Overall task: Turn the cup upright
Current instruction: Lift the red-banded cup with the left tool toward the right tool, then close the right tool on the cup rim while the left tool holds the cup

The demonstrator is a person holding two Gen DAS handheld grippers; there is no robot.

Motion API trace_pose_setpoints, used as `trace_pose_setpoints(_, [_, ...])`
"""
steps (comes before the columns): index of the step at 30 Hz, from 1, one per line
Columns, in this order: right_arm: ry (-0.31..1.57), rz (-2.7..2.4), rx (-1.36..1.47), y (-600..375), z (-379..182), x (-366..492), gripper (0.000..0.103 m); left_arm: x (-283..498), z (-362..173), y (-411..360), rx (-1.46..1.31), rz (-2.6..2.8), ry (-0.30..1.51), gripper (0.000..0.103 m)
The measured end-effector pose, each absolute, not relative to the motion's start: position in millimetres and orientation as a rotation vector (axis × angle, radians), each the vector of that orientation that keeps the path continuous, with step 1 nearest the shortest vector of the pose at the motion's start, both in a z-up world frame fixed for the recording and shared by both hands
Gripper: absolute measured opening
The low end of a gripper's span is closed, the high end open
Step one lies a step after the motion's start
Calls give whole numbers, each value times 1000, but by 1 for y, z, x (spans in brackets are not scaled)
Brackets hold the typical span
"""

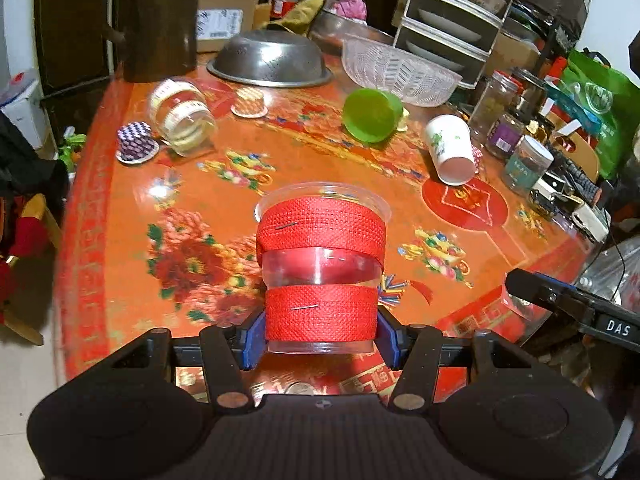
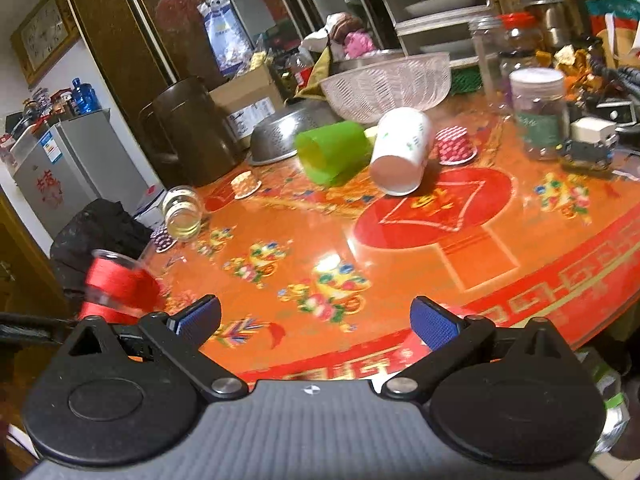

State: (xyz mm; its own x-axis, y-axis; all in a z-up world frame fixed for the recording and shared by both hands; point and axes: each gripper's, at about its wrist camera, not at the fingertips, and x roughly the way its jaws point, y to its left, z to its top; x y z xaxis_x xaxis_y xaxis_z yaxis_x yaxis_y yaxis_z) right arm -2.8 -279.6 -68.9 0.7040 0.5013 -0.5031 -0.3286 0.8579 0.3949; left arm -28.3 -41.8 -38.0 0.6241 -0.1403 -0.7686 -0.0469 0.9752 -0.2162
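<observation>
My left gripper (image 1: 320,332) is shut on a clear plastic cup with red fabric bands (image 1: 320,264), gripping its lower band; the cup's wide rim points up and away, above the orange table (image 1: 240,200). The same cup shows blurred at the left of the right wrist view (image 2: 116,288). My right gripper (image 2: 316,320) is open and empty over the table's near edge; its finger shows in the left wrist view (image 1: 532,288). A green cup (image 1: 372,114), a white paper cup (image 1: 450,148) and a glass jar (image 1: 182,116) lie on their sides.
A steel colander (image 1: 270,60) and a clear bowl (image 1: 400,70) sit at the back. Small foil cupcake cups (image 1: 136,142) stand upside down. Jars (image 1: 526,164) and clutter line the right edge. A dark jug (image 1: 158,20) stands back left.
</observation>
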Motion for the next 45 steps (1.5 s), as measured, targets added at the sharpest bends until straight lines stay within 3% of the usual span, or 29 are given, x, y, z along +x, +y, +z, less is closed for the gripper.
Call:
trace_pose_setpoints(13, [811,559,359,-229,-69,22,102,-12,-62,-45,-275,-90,907,58])
trace_pose_setpoints(22, [1100,708,464,-178,-70,67,102,-7,-64,-40,-305,-110,918,58])
trace_pose_setpoints(29, [1120,673,382,-158,-65,76,90,-4,-65,-38,-331,-112,924,58])
trace_pose_setpoints(37, [1115,658,340,-148,-58,84,84,1,-64,-38,-338,-108,939,58])
trace_pose_setpoints(40, [1122,652,342,-149,-57,86,74,1,-64,-39,-336,-104,940,58])
trace_pose_setpoints(45, [1126,648,330,-148,-57,87,72,1,-64,-41,-336,-93,941,59])
